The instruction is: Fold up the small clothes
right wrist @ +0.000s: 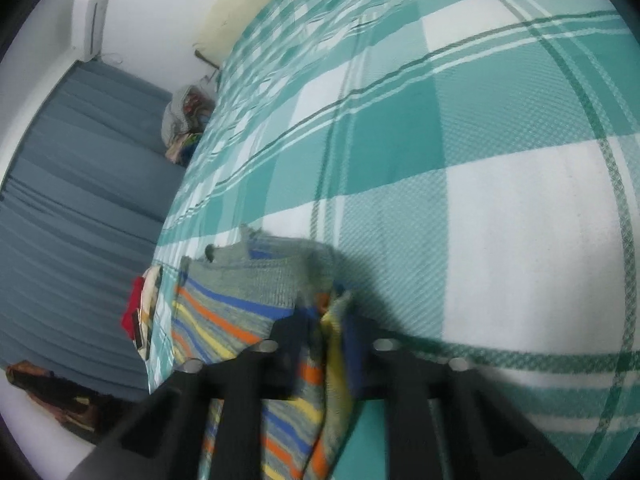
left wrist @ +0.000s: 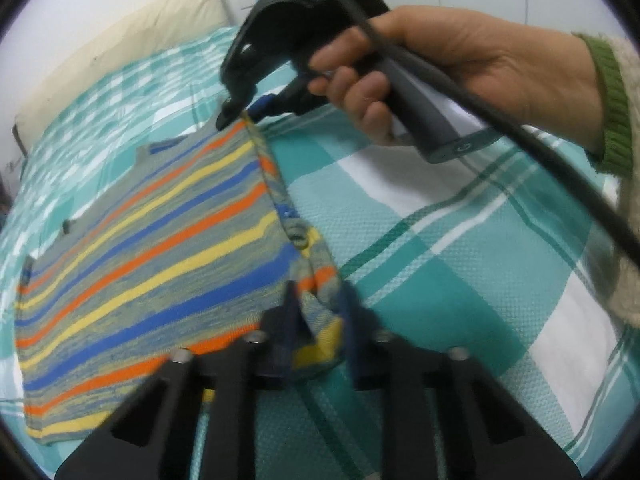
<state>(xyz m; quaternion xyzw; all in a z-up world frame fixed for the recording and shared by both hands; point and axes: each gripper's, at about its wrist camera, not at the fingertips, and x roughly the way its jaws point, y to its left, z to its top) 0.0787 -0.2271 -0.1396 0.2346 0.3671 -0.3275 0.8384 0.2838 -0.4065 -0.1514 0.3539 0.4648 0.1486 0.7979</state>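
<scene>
A small knitted garment (left wrist: 152, 248) with orange, yellow and blue stripes on grey lies spread on the bed. In the left wrist view my left gripper (left wrist: 320, 312) is shut on a bunched fold at its near right edge. At the far corner of that same edge a person's hand (left wrist: 460, 64) holds my right gripper (left wrist: 240, 114), its tips down on the fabric. The right wrist view shows the garment (right wrist: 236, 300) beneath and between the fingers, with my right gripper (right wrist: 326, 334) shut on a raised fold of it.
A teal and white plaid sheet (left wrist: 460, 240) covers the bed, with a beige headboard cushion (left wrist: 120, 40) behind. Grey curtains (right wrist: 80, 184) hang beside the bed. Other clothes (right wrist: 186, 120) and a red item (right wrist: 134, 312) lie at the bed's edge. A black cable (left wrist: 520, 136) trails from the right gripper.
</scene>
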